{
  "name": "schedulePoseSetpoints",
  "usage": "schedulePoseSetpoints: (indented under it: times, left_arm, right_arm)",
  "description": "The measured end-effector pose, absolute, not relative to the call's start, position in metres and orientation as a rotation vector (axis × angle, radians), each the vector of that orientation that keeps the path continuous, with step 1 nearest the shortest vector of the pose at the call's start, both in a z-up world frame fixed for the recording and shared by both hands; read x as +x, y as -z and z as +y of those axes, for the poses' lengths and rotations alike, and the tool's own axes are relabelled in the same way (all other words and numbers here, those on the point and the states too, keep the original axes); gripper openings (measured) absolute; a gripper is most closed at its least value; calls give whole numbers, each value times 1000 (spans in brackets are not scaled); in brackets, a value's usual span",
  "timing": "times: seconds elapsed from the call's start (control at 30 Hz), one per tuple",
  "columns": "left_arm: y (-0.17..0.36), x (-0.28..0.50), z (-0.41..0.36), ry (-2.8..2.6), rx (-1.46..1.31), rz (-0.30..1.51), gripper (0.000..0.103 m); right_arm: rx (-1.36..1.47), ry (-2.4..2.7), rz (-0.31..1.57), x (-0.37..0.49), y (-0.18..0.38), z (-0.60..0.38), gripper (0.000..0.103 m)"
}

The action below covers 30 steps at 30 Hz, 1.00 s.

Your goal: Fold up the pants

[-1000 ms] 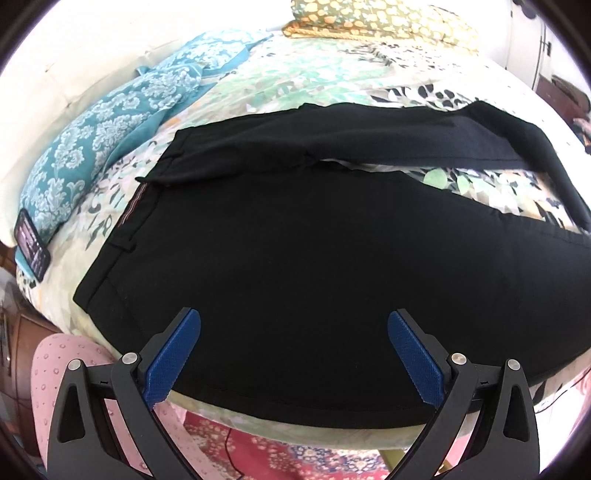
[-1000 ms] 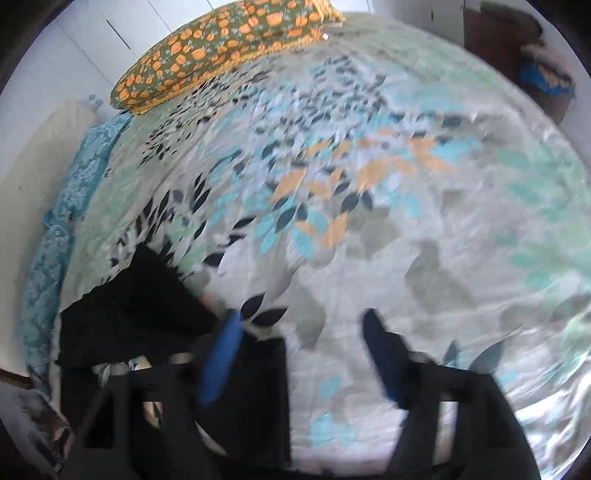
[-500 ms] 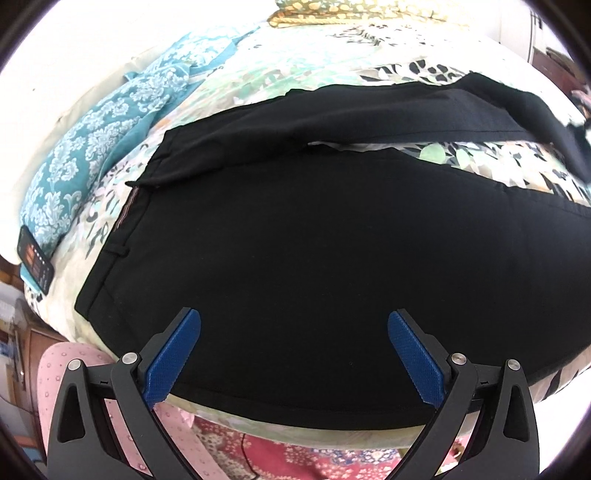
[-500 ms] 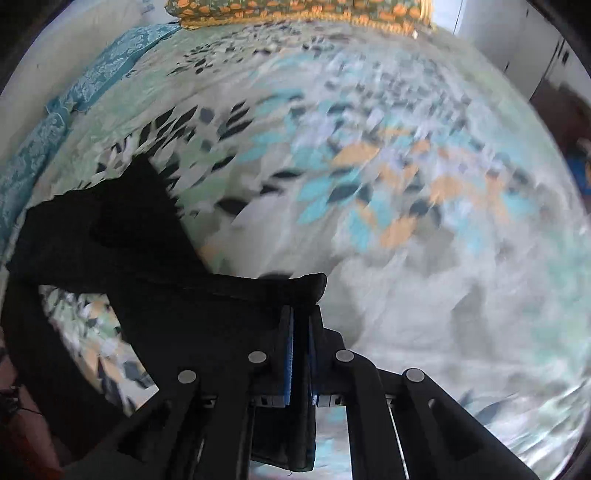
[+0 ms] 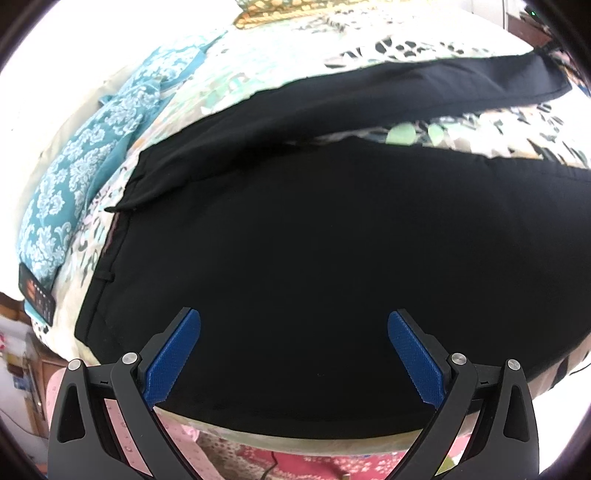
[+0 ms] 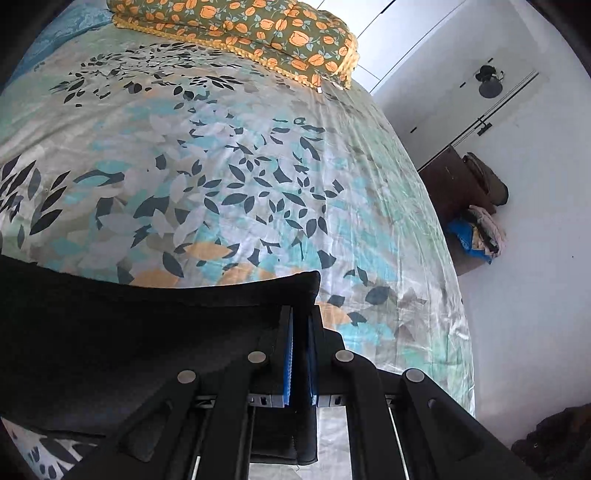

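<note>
The black pants (image 5: 314, 266) are lying across the bed (image 6: 229, 177), on its leaf-print sheet, with the waistband toward the teal pillow (image 5: 74, 184) and the seat reaching the bed's near edge. The left gripper (image 5: 293, 354) is hovering over that near edge with its blue pads (image 5: 173, 354) spread wide, holding nothing; whether they are touching the cloth is unclear. The far leg is stretching across the bed away from the teal pillow, with a strip of sheet showing between it and the near leg. The right gripper (image 6: 300, 354) is pinching the far leg's hem, its pads pressed together on the fabric, and the cloth is hanging raised above the bed. An orange-flowered pillow (image 6: 258, 33) is sitting at the bed's far end. A phone (image 5: 37, 293) is lying at the bed's corner beside the teal pillow.
</note>
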<state>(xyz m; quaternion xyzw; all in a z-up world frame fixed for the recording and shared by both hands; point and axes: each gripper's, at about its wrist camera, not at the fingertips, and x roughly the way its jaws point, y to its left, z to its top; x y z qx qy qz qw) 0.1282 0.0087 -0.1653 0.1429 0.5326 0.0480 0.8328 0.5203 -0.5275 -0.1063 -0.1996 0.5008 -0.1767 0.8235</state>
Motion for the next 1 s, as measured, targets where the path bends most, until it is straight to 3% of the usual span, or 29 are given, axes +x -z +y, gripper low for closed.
schedulePoseSetpoints:
  times: [0.17, 0.27, 0.3, 0.33, 0.37, 0.47, 0.53, 0.63, 0.67, 0.83, 1.0]
  left_arm:
    - [163, 142, 14, -113, 264, 1152, 102]
    - [144, 174, 36, -98, 123, 1136, 102]
    - [137, 190, 46, -98, 89, 1113, 102]
    - [129, 209, 56, -119, 77, 1076, 102]
    - [121, 235, 68, -167, 78, 1033, 102]
    - [121, 308, 105, -263, 59, 1000, 102]
    - [142, 358, 127, -276, 42, 1083, 102]
    - [201, 421, 137, -381, 268, 1253, 95]
    - [210, 432, 147, -433, 292, 1229, 103]
    - [206, 455, 200, -631, 58, 1194, 103]
    - [191, 437, 188, -586, 137, 1148, 101]
  right_arm:
    - [-359, 418, 1163, 517, 152, -545, 8]
    - [-271, 427, 1164, 508, 154, -556, 21]
    - [-246, 432, 1158, 504, 149, -559, 40]
    - [-210, 430, 1141, 500, 142, -561, 65]
    - [-168, 417, 1095, 492, 129, -561, 69]
    - [-68, 321, 1021, 473, 101, -549, 72]
    - [16, 221, 1038, 465, 96, -538, 79]
    - [106, 112, 1093, 450, 105, -518, 79]
    - [127, 95, 1105, 445, 110, -512, 79]
    - [188, 14, 1124, 436, 123, -496, 80]
    - [99, -11, 1248, 448, 167, -471, 81]
